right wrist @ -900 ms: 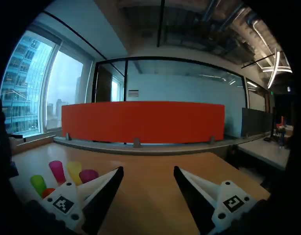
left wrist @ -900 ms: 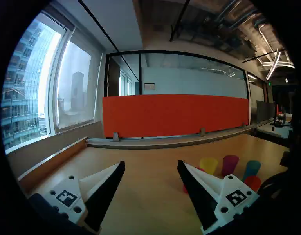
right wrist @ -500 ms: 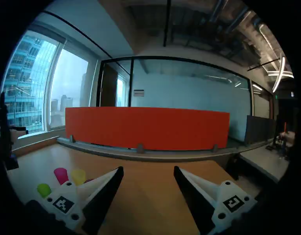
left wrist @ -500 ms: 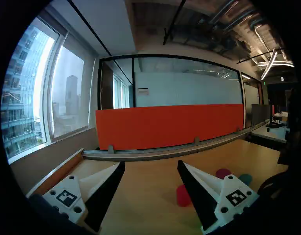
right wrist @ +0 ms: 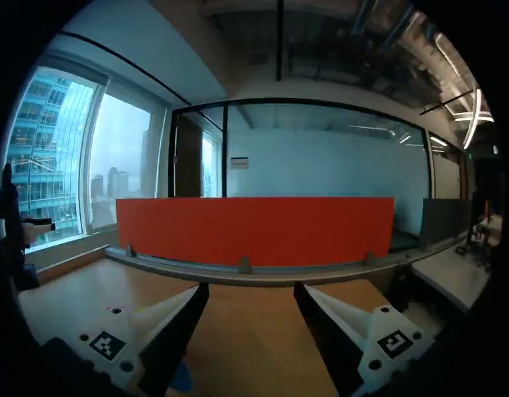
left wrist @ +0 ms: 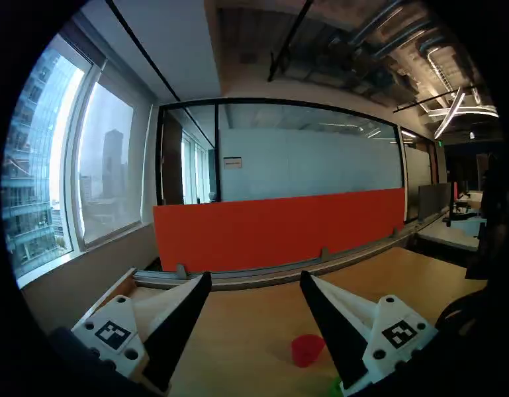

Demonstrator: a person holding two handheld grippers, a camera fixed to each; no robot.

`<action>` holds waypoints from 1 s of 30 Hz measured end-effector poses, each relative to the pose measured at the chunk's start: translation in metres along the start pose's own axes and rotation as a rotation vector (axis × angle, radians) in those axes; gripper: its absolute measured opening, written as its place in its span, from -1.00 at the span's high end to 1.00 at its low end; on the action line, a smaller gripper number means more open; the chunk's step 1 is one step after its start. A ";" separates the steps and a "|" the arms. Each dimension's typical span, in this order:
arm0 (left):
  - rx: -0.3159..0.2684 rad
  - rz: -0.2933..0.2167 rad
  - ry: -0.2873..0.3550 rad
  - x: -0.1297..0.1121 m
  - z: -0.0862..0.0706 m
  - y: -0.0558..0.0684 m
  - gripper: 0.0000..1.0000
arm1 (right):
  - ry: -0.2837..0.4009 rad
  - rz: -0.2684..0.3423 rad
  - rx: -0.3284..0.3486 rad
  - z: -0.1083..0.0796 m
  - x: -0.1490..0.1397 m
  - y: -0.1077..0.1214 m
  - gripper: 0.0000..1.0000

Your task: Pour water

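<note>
A red cup stands on the wooden table in the left gripper view, low in the picture and just beside the inner edge of that gripper's right-hand finger, not between the fingers. Below it, at the bottom edge, a green sliver shows; what it belongs to cannot be told.

The left gripper is spread wide, its two fingers well apart with nothing between them but bare tabletop.

In the right gripper view, the right gripper is likewise spread wide and holds nothing. A blue patch lies on the table by the inner edge of its left-hand finger, too cut off to name.

Along the far edge of the table runs an orange partition on a grey rail, with a glass wall behind it. Tall windows on the left side look out on high-rise buildings.
</note>
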State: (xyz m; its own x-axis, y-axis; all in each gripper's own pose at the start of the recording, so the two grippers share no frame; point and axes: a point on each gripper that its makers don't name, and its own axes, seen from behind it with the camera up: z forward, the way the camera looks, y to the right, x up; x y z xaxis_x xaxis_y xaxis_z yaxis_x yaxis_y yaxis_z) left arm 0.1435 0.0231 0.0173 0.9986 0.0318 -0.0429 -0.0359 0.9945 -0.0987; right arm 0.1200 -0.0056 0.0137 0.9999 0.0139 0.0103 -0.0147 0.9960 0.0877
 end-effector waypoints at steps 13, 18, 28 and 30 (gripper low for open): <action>-0.063 -0.002 0.013 0.020 0.005 0.007 -0.99 | 0.035 -0.035 0.042 0.003 0.028 -0.006 -0.98; -0.112 -0.012 0.017 0.020 0.005 0.015 -0.99 | 0.048 -0.056 0.113 0.001 0.030 -0.021 -0.98; -0.241 -0.005 0.019 0.020 -0.004 0.039 -0.99 | 0.053 -0.075 0.277 -0.010 0.034 -0.057 -0.98; -0.270 -0.001 0.017 0.020 -0.007 0.044 -0.99 | 0.055 -0.071 0.308 -0.013 0.036 -0.063 -0.98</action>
State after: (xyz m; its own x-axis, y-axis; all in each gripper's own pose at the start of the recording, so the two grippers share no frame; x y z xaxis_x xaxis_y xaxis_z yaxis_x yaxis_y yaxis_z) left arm 0.1611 0.0669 0.0048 0.9979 0.0268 -0.0592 -0.0464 0.9316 -0.3604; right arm 0.1566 -0.0665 -0.0042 0.9974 -0.0419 -0.0593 0.0616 0.9213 0.3839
